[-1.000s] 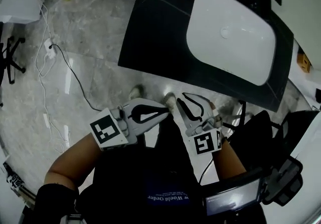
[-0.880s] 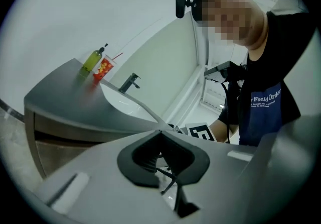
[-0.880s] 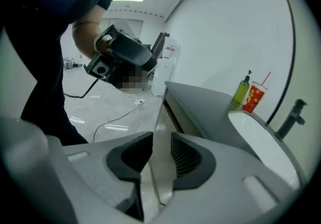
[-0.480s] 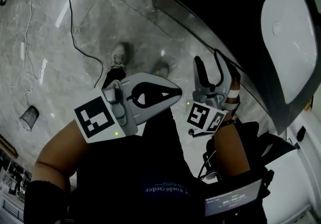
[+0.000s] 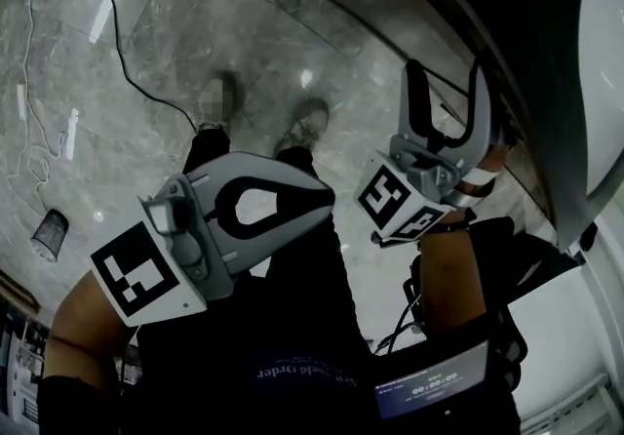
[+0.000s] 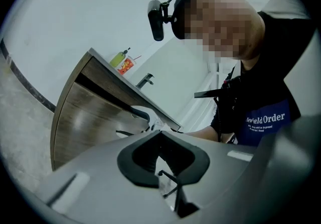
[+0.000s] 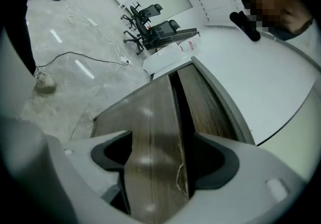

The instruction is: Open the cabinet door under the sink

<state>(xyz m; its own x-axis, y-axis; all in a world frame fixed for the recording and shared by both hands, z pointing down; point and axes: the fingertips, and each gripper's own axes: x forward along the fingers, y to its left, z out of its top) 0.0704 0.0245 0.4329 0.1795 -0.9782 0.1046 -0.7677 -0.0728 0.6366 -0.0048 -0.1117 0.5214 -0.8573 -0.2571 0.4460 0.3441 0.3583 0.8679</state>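
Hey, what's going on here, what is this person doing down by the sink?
A person leans toward the cabinet under the sink, holding tongs in each hand. The right tongs have just been opening and stand wide, aimed at the wooden cabinet door. The door's edge lines up between the jaws but is not gripped. The left tongs are shut, empty and nearer the body. The door does not look pulled open yet.

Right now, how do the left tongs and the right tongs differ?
The left tongs are shut, tips together; the right tongs stand wide open, having just been opening. The left tongs point sideways, short of the cabinet; the right tongs aim at the wooden cabinet door, whose edge shows between them, ungripped. Both are pale grey and hold nothing.
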